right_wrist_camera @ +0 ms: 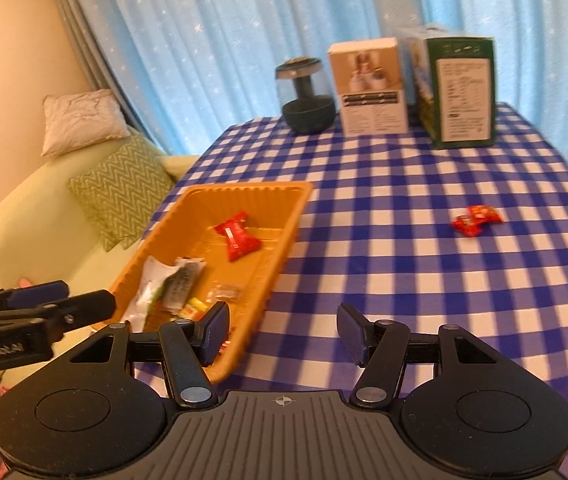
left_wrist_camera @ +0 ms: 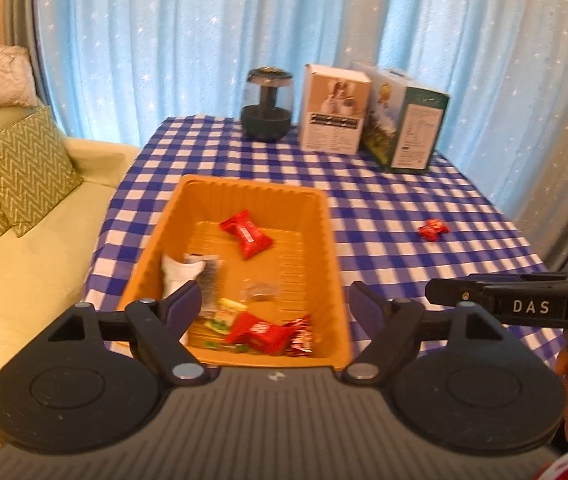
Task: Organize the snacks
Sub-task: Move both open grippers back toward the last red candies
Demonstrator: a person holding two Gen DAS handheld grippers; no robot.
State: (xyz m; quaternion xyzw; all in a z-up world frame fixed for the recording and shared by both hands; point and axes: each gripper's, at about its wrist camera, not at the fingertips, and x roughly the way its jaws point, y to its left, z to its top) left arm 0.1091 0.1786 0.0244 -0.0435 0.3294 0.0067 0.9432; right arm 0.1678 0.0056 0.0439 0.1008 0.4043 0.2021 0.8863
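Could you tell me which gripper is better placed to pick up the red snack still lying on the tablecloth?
Right, probably: the right gripper is open over bare cloth facing the red snack, while the left gripper hovers over the basket.

Two near, forward-facing wrist views, side by side, sharing orange tray (left_wrist_camera: 335, 280) and checkered table (right_wrist_camera: 403, 240).

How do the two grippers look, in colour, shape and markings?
Both, the left gripper and the right gripper, share one design: black linkages with silver pivots, round black discs, a ribbed grey base, dark blue pads. White lettering "DAS" marks the right gripper's side.
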